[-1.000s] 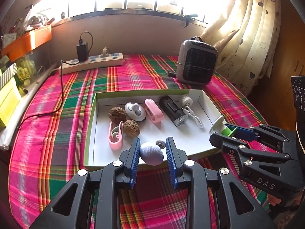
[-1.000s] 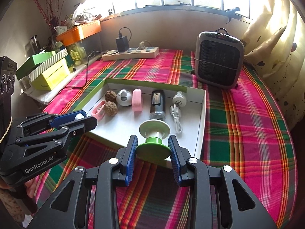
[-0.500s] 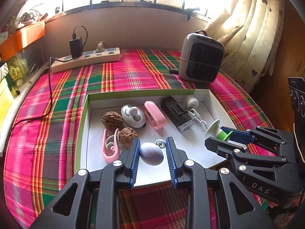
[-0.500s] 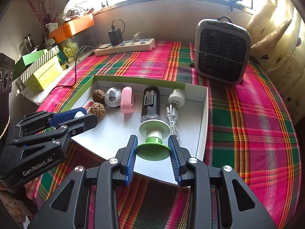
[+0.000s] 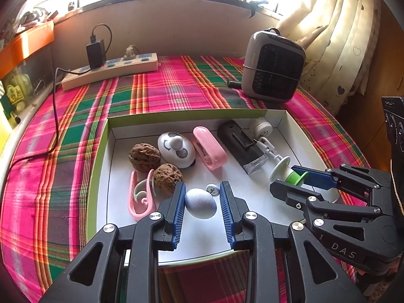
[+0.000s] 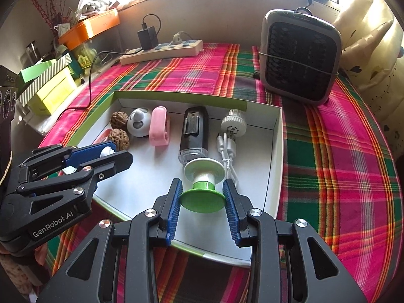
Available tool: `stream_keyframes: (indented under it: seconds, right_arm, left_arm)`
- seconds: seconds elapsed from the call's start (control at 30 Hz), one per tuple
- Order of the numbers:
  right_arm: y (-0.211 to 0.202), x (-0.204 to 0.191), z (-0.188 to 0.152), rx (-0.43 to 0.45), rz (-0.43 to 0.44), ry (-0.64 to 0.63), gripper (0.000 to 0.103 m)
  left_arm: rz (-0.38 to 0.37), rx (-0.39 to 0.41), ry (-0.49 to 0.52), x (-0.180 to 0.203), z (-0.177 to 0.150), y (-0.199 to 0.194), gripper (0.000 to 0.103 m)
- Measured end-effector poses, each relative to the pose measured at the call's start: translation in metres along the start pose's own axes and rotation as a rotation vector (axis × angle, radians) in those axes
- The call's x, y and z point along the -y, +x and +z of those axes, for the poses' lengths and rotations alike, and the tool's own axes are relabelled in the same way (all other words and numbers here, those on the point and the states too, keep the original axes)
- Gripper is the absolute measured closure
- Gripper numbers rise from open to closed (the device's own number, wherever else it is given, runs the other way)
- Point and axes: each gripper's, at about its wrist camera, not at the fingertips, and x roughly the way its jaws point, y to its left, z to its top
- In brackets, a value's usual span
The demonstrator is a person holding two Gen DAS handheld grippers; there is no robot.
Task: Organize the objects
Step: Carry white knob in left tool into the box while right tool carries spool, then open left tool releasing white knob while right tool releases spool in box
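Observation:
A white tray with a green rim lies on the plaid cloth. My left gripper is shut on a pale blue egg-shaped ball over the tray's front part. My right gripper is shut on a green and white spool over the tray's right front. In the tray lie two walnuts, a white panda toy, a pink clip, a black lighter, a white plug with cable and a pink hook.
A grey heater stands behind the tray on the right. A power strip with a black charger lies at the back. Boxes are stacked on the left. A curtain hangs at the right.
Both grippers have moved forward over the tray, each still holding its object. The tray contents have not moved.

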Motion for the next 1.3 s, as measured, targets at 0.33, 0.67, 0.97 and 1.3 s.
stream_keyframes:
  seconds: [0.33,0.67,0.97,1.3]
  right_arm:
    - [0.0034,-0.0007,0.0006,0.012,-0.024,-0.02,0.068]
    - [0.0043,-0.0053,0.0013,0.02,-0.028,-0.036,0.068]
    - [0.0046,-0.0067,0.0016,0.026,-0.031,-0.034,0.068]
    - [0.0035,-0.0064,0.0021,0.031,-0.035,-0.028,0.068]
  left_arm:
    - [0.001,-0.015,-0.001,-0.001,-0.0008,0.0071,0.077]
    - [-0.005,-0.013,0.008,0.0017,-0.002,0.0069,0.077]
    - [-0.005,-0.02,0.009,0.0014,-0.0031,0.0086,0.077]
    - [-0.005,-0.016,0.01,0.002,-0.0034,0.0066,0.071]
